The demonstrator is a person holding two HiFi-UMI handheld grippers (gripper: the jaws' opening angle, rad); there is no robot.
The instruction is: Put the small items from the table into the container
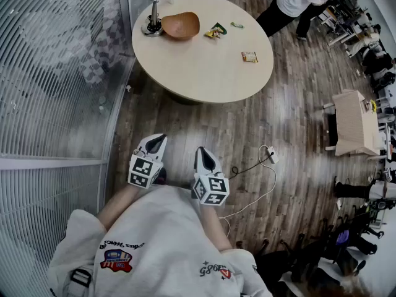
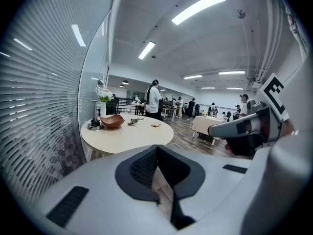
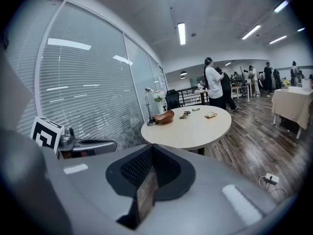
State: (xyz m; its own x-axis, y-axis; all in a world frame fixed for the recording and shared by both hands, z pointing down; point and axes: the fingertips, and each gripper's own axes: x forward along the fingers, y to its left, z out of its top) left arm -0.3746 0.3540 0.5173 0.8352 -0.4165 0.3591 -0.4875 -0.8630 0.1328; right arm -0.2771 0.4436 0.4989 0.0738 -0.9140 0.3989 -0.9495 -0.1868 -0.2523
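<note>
Jaws of left gripper (image 1: 153, 146) and right gripper (image 1: 205, 159): pressed together, nothing between them. Both are held near the body, well apart from the table (image 1: 204, 79). Task appears not yet started: several small items lie on the tabletop, e.g. a packet (image 1: 249, 57) near the edge, and the bowl (image 1: 180, 25) looks empty. Head view shows the bowl's interior. Gripper views give only its side, plus ceiling lights (image 2: 198, 7).

A round pale table (image 1: 198, 67) carries a brown bowl (image 1: 180, 25) at its far left edge, with a metal stand (image 1: 152, 22) just beside it. A green-and-yellow packet (image 1: 215, 31) and a small green wrapper (image 1: 237, 25) lie along the far edge. An orange packet (image 1: 249, 57) lies alone near the right edge.
</note>
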